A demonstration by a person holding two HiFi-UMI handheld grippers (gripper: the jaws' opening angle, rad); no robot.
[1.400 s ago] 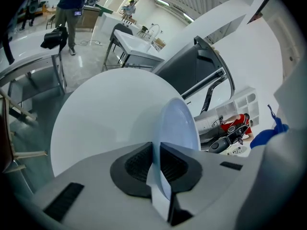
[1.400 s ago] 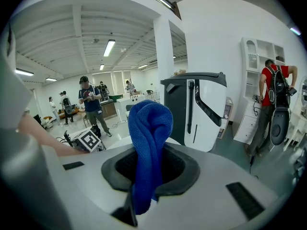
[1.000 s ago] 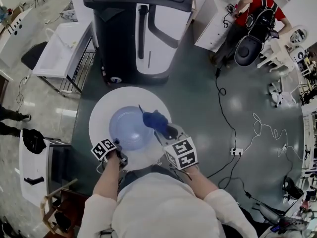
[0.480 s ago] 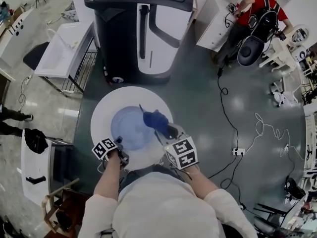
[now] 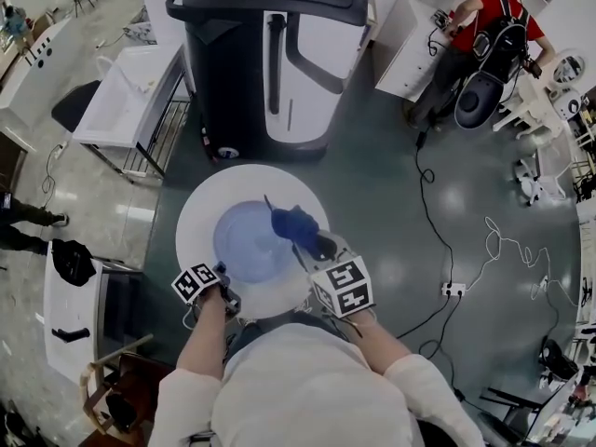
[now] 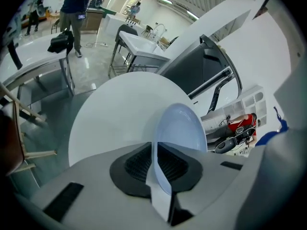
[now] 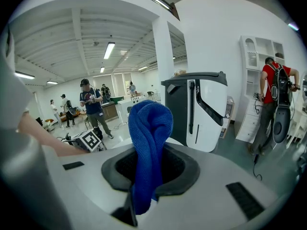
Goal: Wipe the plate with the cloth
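A pale blue plate (image 5: 244,242) lies on the round white table (image 5: 200,208). My left gripper (image 5: 223,277) holds the plate's near rim. In the left gripper view the plate (image 6: 181,126) runs edge-on between the pads of the left gripper (image 6: 156,166). Those jaws have just been closing, and the pads now press on the rim. My right gripper (image 5: 315,247) is shut on a bunched blue cloth (image 5: 292,224) over the plate's right edge. In the right gripper view the cloth (image 7: 149,133) stands up from the right gripper (image 7: 145,169).
A tall black and white machine (image 5: 270,63) stands just beyond the table. A white metal cart (image 5: 121,96) is at the far left, a wooden chair (image 5: 112,380) at the near left. A person in red (image 5: 480,17) works at the back right. Cables (image 5: 447,287) trail over the floor.
The head view has drifted slightly. The plate, the cloth and both grippers keep their places relative to each other.
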